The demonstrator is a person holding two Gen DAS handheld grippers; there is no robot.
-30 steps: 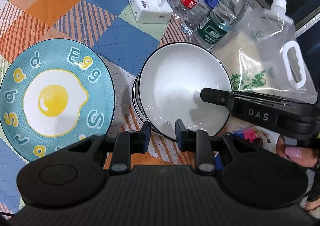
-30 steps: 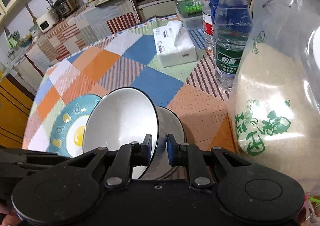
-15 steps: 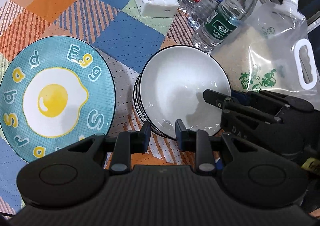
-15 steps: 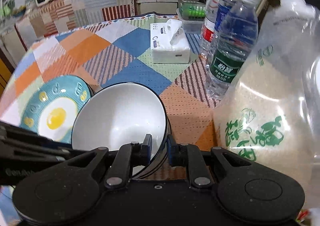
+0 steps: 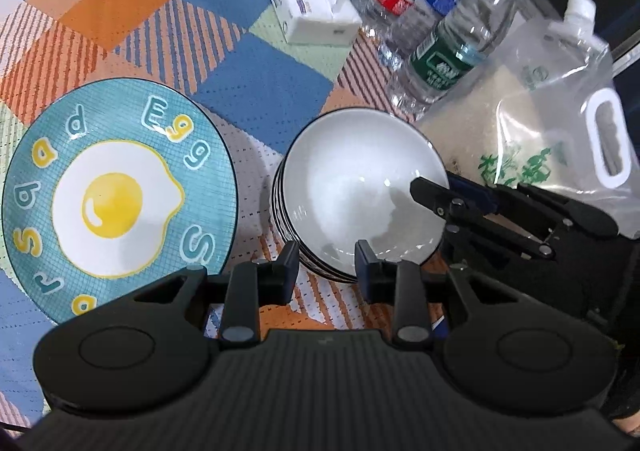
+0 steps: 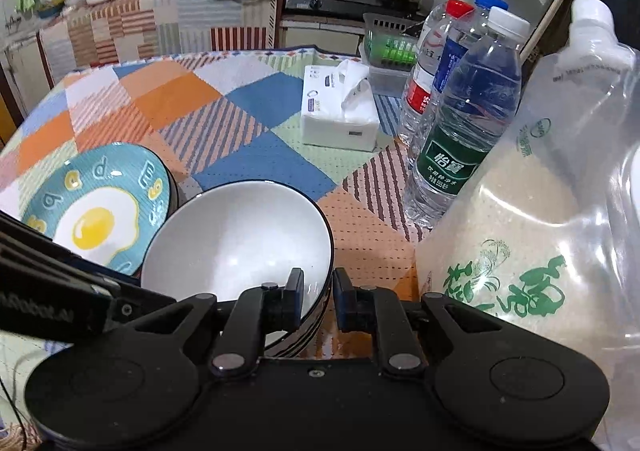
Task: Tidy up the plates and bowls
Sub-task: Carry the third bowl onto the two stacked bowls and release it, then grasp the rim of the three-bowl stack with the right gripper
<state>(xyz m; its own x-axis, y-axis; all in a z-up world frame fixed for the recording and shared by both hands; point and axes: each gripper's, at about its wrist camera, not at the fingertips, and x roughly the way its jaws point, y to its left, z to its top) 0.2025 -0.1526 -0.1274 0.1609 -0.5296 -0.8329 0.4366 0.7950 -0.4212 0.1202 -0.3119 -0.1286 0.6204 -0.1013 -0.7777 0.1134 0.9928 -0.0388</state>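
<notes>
We have the right gripper (image 6: 317,299) clamped on the near rim of the white bowl (image 6: 240,239), one finger inside the bowl and the other outside its wall. That pinch at the rim is what lets us steer the bowl with one tool, and the bowl now sits nested on a stack of bowls (image 5: 288,227) whose dark rims show as lines below its left edge. Seating looks done or nearly so; we judge the next step to be letting go of the rim.

The left gripper (image 5: 327,269) holds nothing. Its jaws have just been opening a little and stand slightly apart, with only the near left edge of the stack showing through the gap, apparently below the tips and not between them. We keep it low on the near side of the bowls, probably to be ready to steady the pile or to move on to the plate.

The egg plate (image 5: 116,203), blue with a fried egg printed on it, lies flat on the checked tablecloth (image 5: 256,91) just left of the bowl stack and apart from it, untouched by either tool.

Far right, three water bottles (image 6: 468,123) and a spouted rice bag (image 6: 532,251) crowd the bowls' right side; a tissue pack (image 6: 340,115) lies beyond. That clutter explains why we work from the near side.
</notes>
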